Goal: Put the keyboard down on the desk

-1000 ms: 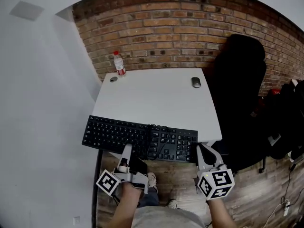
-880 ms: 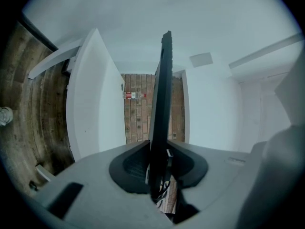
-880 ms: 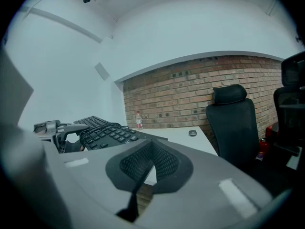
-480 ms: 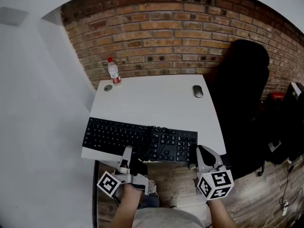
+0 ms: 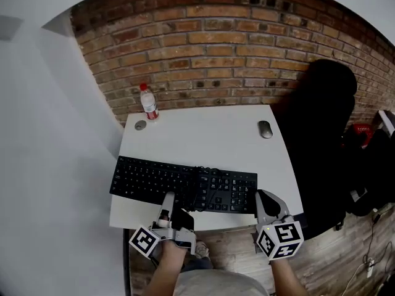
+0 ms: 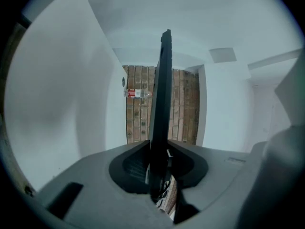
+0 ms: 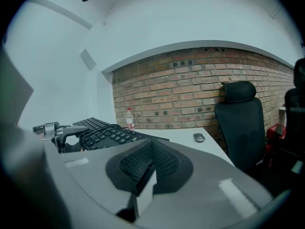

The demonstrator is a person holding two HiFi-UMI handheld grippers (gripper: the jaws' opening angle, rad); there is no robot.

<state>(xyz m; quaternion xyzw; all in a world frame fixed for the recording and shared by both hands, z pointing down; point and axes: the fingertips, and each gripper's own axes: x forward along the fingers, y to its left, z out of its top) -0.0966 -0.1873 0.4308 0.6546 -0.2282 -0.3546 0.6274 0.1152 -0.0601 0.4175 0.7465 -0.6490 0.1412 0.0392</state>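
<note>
I count two tongs. The left tongs (image 5: 174, 206) are pinching the near edge of the keyboard (image 5: 154, 179). In the left gripper view the keyboard stands like a thin dark board, squeezed between the two pads. The right tongs (image 5: 264, 197) are pressed together, and I see nothing between them. The right end of the keyboard is just beside them, at their 10 o'clock. I cannot tell if they touch it.

There is one keyboard. It is black and long. It lies across the near half of the desk (image 5: 203, 140), toward 6 o'clock. Its left end pokes a little past the left side of the desk. I cannot tell if it rests flat on the desk or hangs just over it.

There is one bottle (image 5: 148, 103) with a red label. It stands upright in the far corner at 11 o'clock. One small round grey thing (image 5: 141, 125) lies just beside it. There is one grey mouse (image 5: 265, 129) at 1 o'clock, well apart from the keyboard.

The desk is white and smooth. One black chair (image 5: 321, 122) stands at 3 o'clock, close to the side of the desk. A brick wall (image 5: 216, 48) runs behind the desk at 12 o'clock. A plain white wall (image 5: 55, 134) is at 9 o'clock. The floor (image 5: 352, 258) at 4 o'clock looks like wood.
</note>
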